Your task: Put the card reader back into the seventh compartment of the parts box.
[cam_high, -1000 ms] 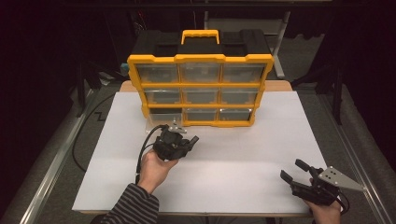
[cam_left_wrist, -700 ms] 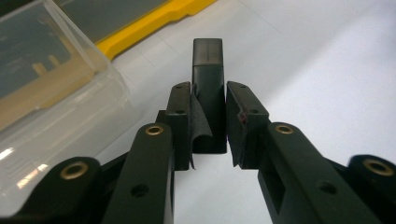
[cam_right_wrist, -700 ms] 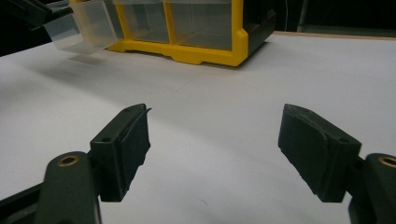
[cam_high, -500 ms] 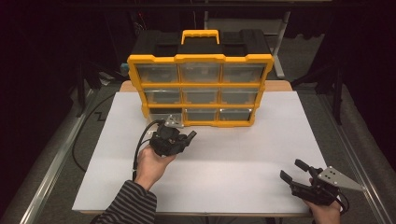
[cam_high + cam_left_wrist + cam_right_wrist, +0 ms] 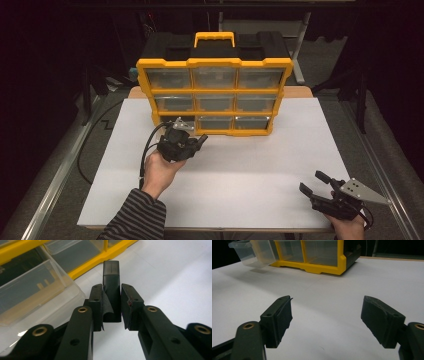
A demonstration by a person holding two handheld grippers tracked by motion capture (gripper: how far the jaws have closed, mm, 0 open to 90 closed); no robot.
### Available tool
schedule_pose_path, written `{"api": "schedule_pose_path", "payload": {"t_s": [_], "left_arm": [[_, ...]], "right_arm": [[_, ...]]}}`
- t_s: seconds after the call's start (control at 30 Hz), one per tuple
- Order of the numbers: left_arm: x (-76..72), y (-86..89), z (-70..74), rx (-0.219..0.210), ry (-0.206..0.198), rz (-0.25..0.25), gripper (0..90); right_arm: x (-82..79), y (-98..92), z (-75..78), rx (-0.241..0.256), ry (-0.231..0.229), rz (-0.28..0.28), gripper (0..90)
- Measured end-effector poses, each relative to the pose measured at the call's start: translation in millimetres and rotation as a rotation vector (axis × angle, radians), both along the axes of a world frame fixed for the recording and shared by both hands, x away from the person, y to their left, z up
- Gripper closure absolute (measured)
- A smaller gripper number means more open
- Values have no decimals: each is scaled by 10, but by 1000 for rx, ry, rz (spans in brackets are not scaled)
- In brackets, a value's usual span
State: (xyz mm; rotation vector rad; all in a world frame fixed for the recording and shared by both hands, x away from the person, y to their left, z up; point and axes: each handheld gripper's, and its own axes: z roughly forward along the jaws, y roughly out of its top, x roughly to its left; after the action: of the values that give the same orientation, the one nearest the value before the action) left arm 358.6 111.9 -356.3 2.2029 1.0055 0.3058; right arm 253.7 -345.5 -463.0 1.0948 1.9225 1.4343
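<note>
Gripping a small black block [image 5: 111, 287] between its pads, your left gripper [image 5: 192, 145] is hanging just in front of the bottom-left corner of the yellow organizer [image 5: 215, 95], right beside the clear drawer [image 5: 37, 292] that is sticking out of that corner. In the left gripper view the block is standing upright between the jaws with much of its length poking out past the tips, and a flap of pad lining [image 5: 106, 306] is peeling and curling against it on one side. That is where you are risking trouble: with the lining bunching, the hold is looking uneven, so the block could be twisting or sliding out as you tilt it over the drawer, and it could be landing on the white table sheet [image 5: 240, 170] instead of inside. The drawer itself is hanging far out and appears to be tipping downward in the right gripper view, so nudging its rim with the jaws could be pulling it free of the organizer. Moving across to the near right edge of the table, your right gripper [image 5: 320, 190] is resting with its jaws spread wide and holding nothing, well apart from the organizer, so it is not bracing the cabinet against a push.
</note>
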Motion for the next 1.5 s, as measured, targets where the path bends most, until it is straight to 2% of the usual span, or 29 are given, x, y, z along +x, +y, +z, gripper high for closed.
{"api": "schedule_pose_path", "payload": {"t_s": [0.7,0.8,0.9,0.97,1.5], "left_arm": [[177,212,30,-21,3,81,726],[199,223,50,4,-10,93,726],[226,233,98,-16,-13,98,726],[254,237,101,-4,-10,101,725],[419,294,5,22,15,153,725]], "right_arm": [[0,7,0,-2,6,-2,253],[2,5,0,-4,4,-1,252],[2,4,1,-4,8,0,252],[1,6,0,-3,4,-1,252],[4,1,-1,0,7,-1,253]]}}
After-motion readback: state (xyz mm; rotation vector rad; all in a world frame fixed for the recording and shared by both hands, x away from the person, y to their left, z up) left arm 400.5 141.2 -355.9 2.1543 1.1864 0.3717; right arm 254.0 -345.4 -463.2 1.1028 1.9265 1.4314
